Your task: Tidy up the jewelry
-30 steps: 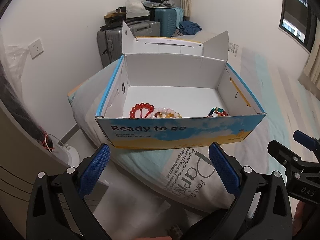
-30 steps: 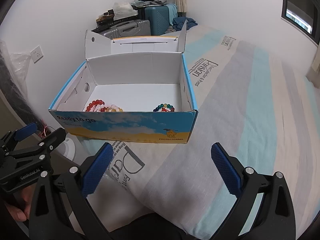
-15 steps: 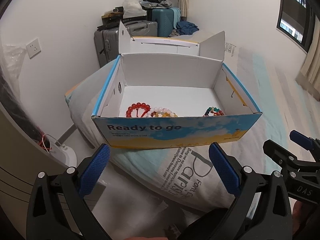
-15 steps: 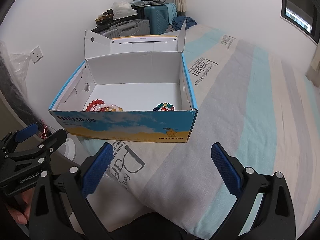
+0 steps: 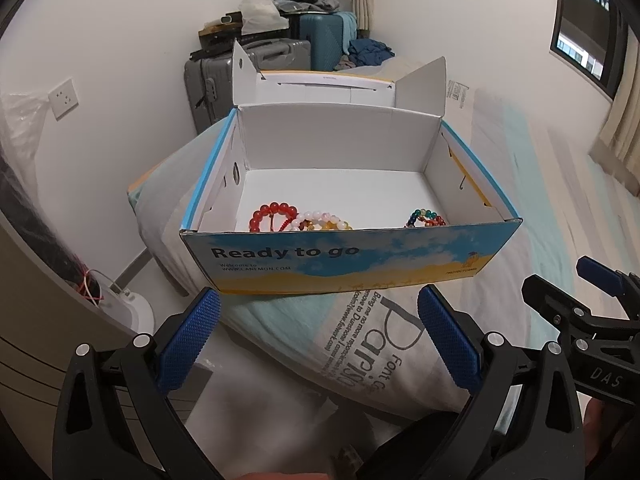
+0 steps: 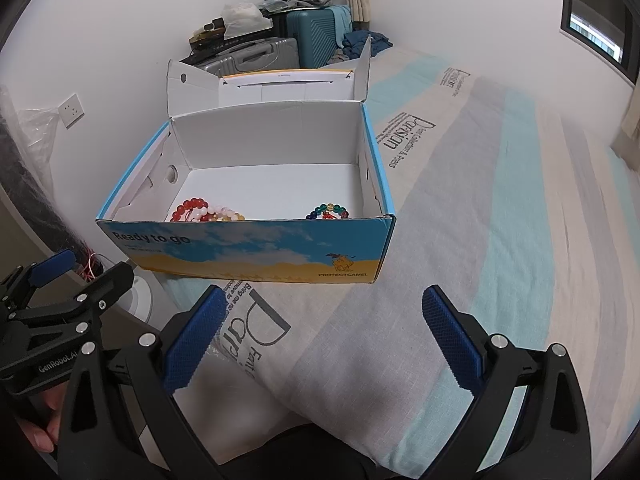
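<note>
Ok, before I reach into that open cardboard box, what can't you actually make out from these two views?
- Near parts of the red bead bracelet, pale bead bracelet and multicoloured bead bracelet: hidden behind the front wall of the printed cardboard box in both wrist views.
- The box floor just behind that wall: hidden too, so more jewelry could lie there.
- Whether the red and pale bracelets are tangled: too small.
- Left gripper and right gripper: both open, empty.
</note>
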### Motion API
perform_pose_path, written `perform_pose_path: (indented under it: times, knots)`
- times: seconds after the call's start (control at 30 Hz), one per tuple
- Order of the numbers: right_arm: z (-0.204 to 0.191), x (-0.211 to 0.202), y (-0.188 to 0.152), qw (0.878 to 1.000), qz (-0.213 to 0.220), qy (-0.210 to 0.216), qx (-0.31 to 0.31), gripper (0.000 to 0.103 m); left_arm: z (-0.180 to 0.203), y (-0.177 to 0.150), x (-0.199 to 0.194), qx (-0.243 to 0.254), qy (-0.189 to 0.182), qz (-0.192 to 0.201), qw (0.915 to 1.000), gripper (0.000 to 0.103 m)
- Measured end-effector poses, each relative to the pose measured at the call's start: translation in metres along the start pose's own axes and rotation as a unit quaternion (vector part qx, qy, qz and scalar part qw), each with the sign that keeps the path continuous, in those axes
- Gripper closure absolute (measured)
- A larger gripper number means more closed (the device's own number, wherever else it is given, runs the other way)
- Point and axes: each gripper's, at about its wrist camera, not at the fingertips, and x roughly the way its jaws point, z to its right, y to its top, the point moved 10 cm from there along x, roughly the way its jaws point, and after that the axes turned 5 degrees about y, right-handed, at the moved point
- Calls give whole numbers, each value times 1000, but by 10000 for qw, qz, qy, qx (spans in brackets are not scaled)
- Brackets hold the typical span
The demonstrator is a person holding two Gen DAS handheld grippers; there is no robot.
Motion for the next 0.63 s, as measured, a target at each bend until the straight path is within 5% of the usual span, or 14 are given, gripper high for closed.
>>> perform_pose_path:
  times: [0.63]
  knots:
    - [-6,0,1,10000,-4,26,7,9,-2,-2,0,69,82,35,9999,6]
